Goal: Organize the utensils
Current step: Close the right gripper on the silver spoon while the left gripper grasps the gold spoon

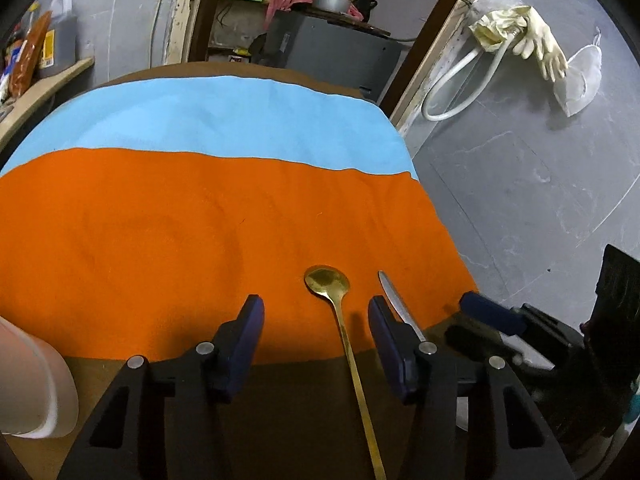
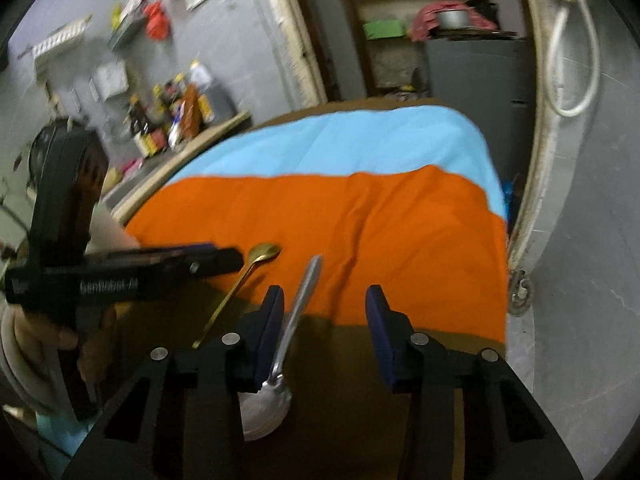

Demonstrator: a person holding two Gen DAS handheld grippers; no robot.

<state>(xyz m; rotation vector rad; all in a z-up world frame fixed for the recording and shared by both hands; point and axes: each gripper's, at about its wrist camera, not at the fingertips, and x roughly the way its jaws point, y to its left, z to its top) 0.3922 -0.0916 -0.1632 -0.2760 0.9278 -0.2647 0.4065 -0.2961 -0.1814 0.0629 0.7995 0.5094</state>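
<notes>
While both spoons lie ungrasped on the table (image 1: 280,408), the left tool (image 1: 316,320) straddles the gold spoon (image 1: 327,282) and the right tool (image 2: 324,308) the silver spoon (image 2: 276,376) (jaws parted, nothing sorted yet)

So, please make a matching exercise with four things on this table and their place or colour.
Things:
1. long gold metal spoon
2. silver metal spoon
3. orange cloth
4. light blue cloth

Descriptions:
A. covers the far part of the table
B. bowl rests on the orange fabric
C. bowl lies on the bare brown tabletop
D. lies nearer than the blue fabric

Pairs: 1-B, 2-C, 3-D, 4-A
</notes>
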